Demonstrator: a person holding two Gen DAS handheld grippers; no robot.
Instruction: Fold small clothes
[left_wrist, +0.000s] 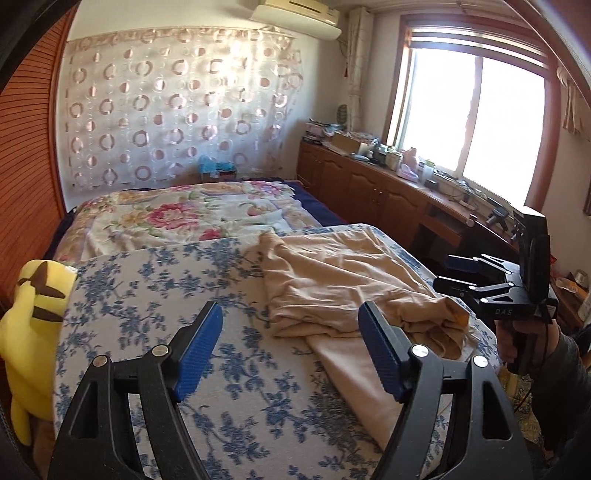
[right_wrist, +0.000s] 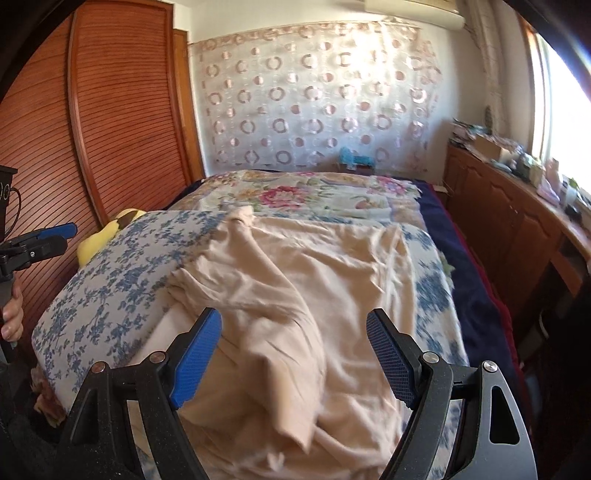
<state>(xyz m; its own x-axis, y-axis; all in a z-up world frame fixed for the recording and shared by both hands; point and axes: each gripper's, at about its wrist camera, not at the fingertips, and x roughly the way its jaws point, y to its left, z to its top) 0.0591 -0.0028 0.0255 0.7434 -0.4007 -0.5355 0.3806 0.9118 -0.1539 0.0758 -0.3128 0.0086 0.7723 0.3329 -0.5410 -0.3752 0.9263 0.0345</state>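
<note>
A: Where does the beige garment (right_wrist: 295, 295) lie?

B: Rumpled on the blue-flowered cover (left_wrist: 155, 295) at the near end of the bed, one part bunched into a thick roll toward the near edge, the rest spread flatter behind it. It looks only partly folded, if at all.

A: And the claws?

B: Both released. The left gripper (left_wrist: 291, 347) has its blue pads spread with nothing between them; it hangs over bare cover, just to the left of the cloth. The right gripper (right_wrist: 293, 354) is spread too, right over the bunched part, but its pads are not pressing on it.

A: Why the wide jaws?

B: Probably so each can take an edge or corner next; soft cloth needs a pinch at two points to lift evenly.

A: Anything in the way?

B: A yellow plush toy (left_wrist: 29, 332) sits at the cover's left edge, apart from the garment.
</note>
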